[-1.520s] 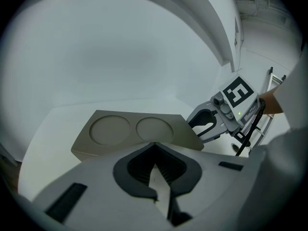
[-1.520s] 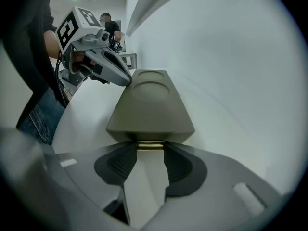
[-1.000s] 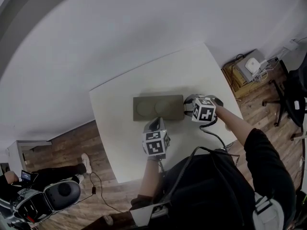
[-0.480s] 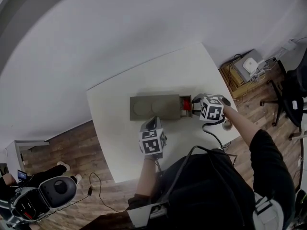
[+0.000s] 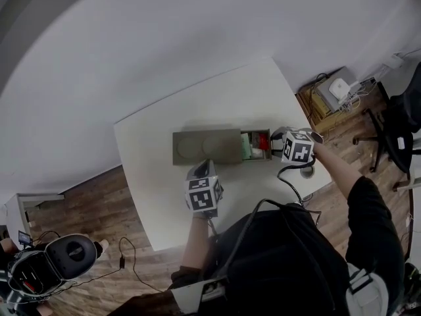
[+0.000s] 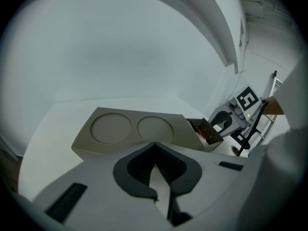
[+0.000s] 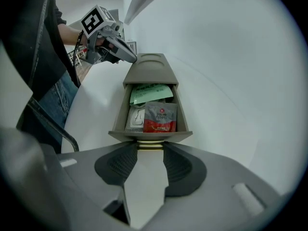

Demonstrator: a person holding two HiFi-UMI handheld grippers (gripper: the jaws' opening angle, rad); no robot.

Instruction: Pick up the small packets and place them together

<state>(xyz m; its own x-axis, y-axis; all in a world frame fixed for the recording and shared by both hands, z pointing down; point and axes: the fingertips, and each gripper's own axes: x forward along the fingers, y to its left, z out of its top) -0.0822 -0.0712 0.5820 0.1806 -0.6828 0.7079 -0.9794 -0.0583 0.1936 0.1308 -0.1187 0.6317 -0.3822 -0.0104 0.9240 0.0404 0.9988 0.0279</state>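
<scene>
White bench (image 5: 217, 104) stands on a wood floor (image 5: 92, 203), against a pale wall.

Three small packets lie side by side in an open drawer (image 7: 149, 134). A red packet (image 7: 160, 118) is at the front. A white packet (image 7: 136, 118) is just beside it, and a green packet (image 7: 149, 93) lies behind both, partly over them. The drawer sticks out of the right end of a flat grey box (image 7: 151, 69). The box lies across the middle of the bench, its long side running left to right, with the drawer pointing toward the bench's right edge. Two shallow round dents mark the box's top.

The right gripper (image 7: 150, 153) sits at the drawer's front, its jaws clamped on a small pale pull at the middle of that front. The left gripper (image 6: 155, 150) is on the near side of the box, toward the bench's front edge, with its jaws closed together and nothing between them. It points at the box's long near side. Whether its tip touches the box cannot be told.

Dark sleeves lead back from both grippers to the person. Beyond the bench's right edge a low wooden shelf (image 5: 322, 101) holds a white device and cables, and a dark chair (image 5: 395, 127) stands near it.
</scene>
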